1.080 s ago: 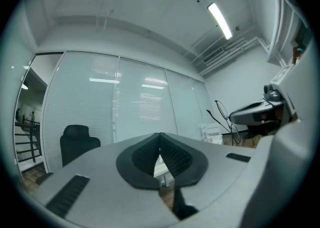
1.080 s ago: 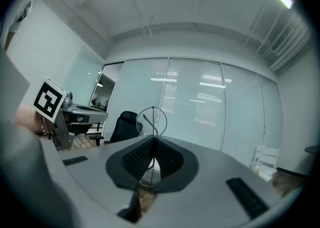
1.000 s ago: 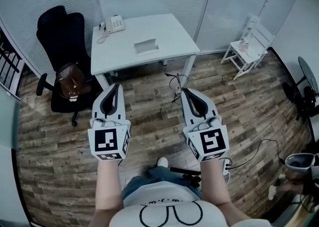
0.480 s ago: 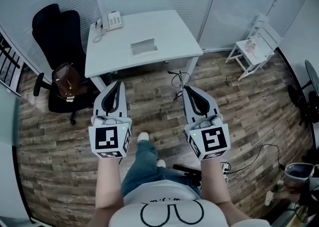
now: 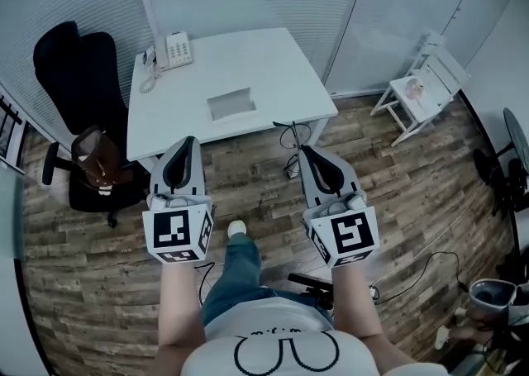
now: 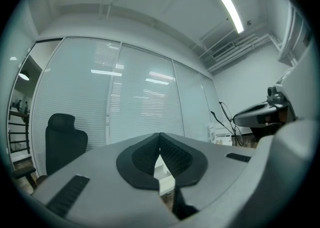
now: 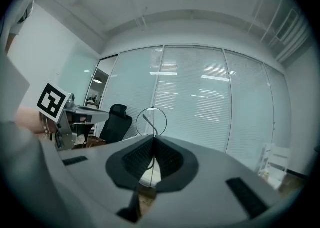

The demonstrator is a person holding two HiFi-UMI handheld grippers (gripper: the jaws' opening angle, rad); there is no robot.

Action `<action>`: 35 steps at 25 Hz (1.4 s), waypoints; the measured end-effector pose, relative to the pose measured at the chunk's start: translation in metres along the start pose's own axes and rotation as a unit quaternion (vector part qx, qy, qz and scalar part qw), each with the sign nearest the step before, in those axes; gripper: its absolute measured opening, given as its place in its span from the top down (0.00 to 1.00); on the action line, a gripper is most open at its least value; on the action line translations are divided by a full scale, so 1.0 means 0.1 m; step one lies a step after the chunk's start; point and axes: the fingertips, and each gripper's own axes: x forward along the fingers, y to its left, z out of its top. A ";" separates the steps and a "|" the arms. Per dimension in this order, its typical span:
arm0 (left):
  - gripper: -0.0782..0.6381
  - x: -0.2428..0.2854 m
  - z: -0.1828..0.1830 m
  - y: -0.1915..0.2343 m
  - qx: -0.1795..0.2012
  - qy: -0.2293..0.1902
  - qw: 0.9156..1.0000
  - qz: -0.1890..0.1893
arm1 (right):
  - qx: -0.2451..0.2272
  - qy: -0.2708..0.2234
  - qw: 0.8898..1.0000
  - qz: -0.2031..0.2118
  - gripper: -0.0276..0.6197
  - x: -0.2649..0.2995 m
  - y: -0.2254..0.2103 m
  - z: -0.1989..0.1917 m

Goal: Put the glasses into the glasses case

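Both grippers are held level over the wooden floor, in front of a white table [image 5: 273,69]. A flat grey glasses case [image 5: 231,104] lies on that table. My right gripper [image 5: 307,152] [image 7: 153,140] is shut on thin wire-framed glasses [image 5: 288,131], and one round rim [image 7: 151,121] stands up just past its tips. My left gripper [image 5: 185,144] [image 6: 159,137] is shut with nothing in it. The left gripper view shows the right gripper and the wire frame at its right edge.
A white desk phone [image 5: 175,49] sits at the table's far left corner. A black office chair [image 5: 70,77] with a brown bag [image 5: 95,159] stands to the left. A small white chair [image 5: 421,89] is at the right. Cables lie on the floor under the table's near edge.
The person has walked forward, so the table and case lie nearer and larger. Both grippers moved along side by side, the right still holding the glasses.
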 end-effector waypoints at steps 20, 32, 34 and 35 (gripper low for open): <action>0.87 2.29 -0.25 1.49 -0.008 0.017 1.000 0.008 | -0.014 0.016 1.000 0.020 0.93 2.81 -0.52 0.06; 0.87 2.59 -0.58 1.74 -0.025 0.046 0.998 0.031 | -0.015 0.059 0.997 0.055 0.93 3.32 -0.51 -0.33; 0.87 2.62 -0.63 1.77 -0.028 0.052 0.997 0.039 | -0.015 0.066 0.996 0.063 0.93 3.39 -0.52 -0.40; 0.87 2.64 -0.65 1.77 -0.030 0.055 0.997 0.042 | -0.015 0.069 0.995 0.067 0.93 3.42 -0.53 -0.44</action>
